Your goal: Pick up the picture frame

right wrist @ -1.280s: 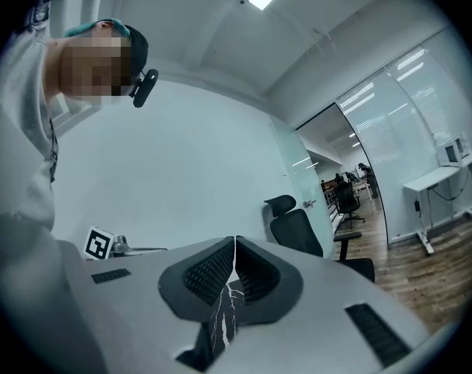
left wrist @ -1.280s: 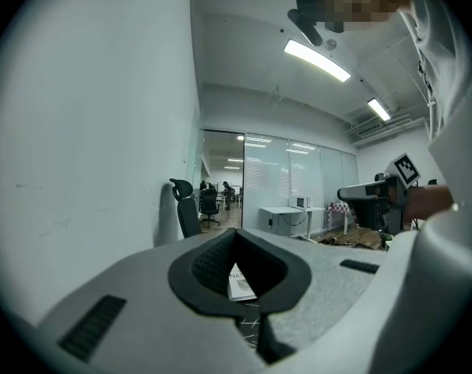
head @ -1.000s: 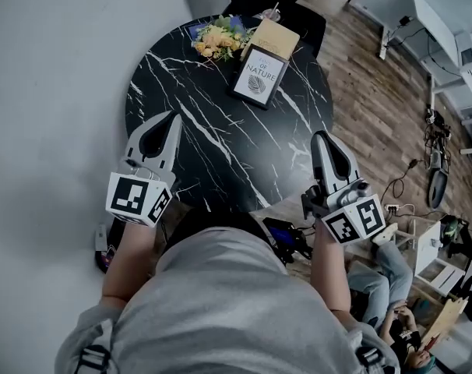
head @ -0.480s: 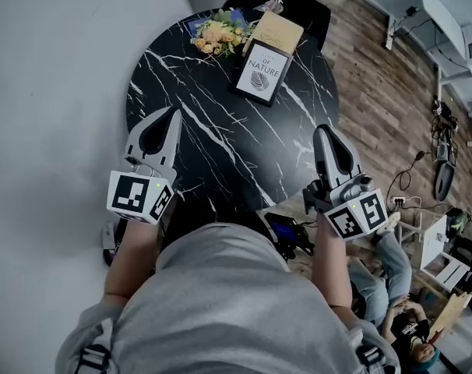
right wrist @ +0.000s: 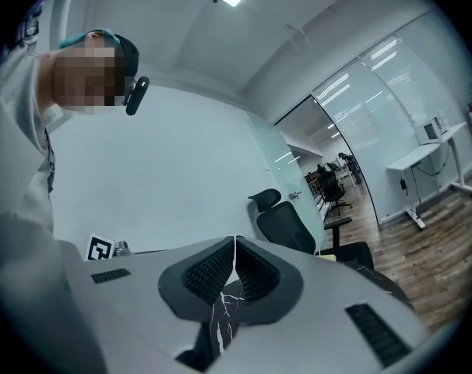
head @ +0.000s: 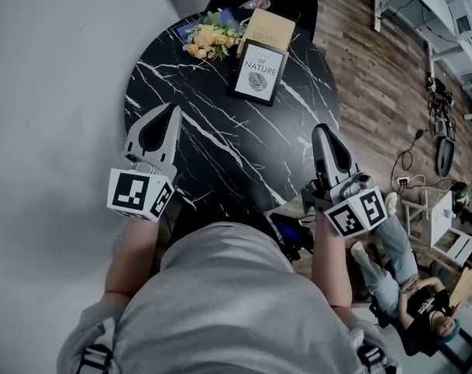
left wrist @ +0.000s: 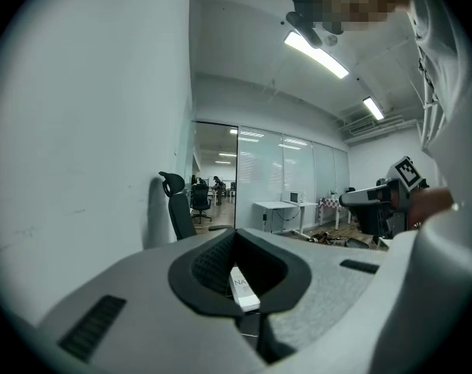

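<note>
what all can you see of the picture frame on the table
The picture frame is a rectangle with a thin dark border round a white print that reads "OF NATURE" above a leaf drawing. It sits on the far part of the round black marble-look table, turned slightly askew; whether it lies flat or leans back is unclear. A tan board meets its far edge, and flowers lie by its far left corner. Nothing grips it.

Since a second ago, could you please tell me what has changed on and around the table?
Very little. The left gripper has eased slightly forward over the table towards the picture frame; the right gripper has barely shifted. Nothing was taken hold of or let go: both pairs of jaws stay together and empty. The picture frame and the flowers stand where they were.
</note>
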